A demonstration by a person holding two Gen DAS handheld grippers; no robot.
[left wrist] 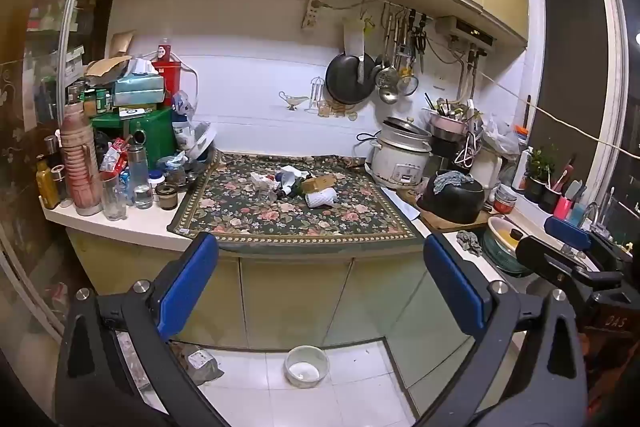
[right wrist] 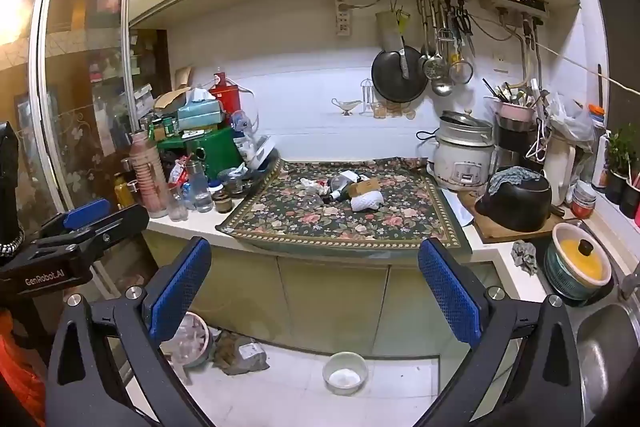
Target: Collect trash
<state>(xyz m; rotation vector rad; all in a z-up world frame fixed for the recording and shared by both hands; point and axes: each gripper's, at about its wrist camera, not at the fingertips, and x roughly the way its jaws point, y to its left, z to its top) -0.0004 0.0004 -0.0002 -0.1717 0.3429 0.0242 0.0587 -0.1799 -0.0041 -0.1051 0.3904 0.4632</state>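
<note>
A pile of trash (left wrist: 294, 185) lies in the middle of a floral cloth (left wrist: 248, 219) on the counter: crumpled paper, a dark bottle (left wrist: 294, 189), a brown carton (left wrist: 318, 183) and a white foam sleeve (left wrist: 321, 197). The same pile (right wrist: 348, 189) shows in the right wrist view. My left gripper (left wrist: 320, 287) is open and empty, held back from the counter above the floor. My right gripper (right wrist: 314, 291) is open and empty too, at a similar distance. The right gripper's body also shows at the right edge of the left wrist view (left wrist: 568, 259).
Bottles, jars and boxes (left wrist: 120, 147) crowd the counter's left end. A rice cooker (left wrist: 400, 155), a black pot (left wrist: 454, 197) and a lidded bowl (right wrist: 580, 263) stand at the right, by the sink (right wrist: 608, 343). A white bowl (left wrist: 306, 365) and bagged items (right wrist: 240, 351) lie on the floor.
</note>
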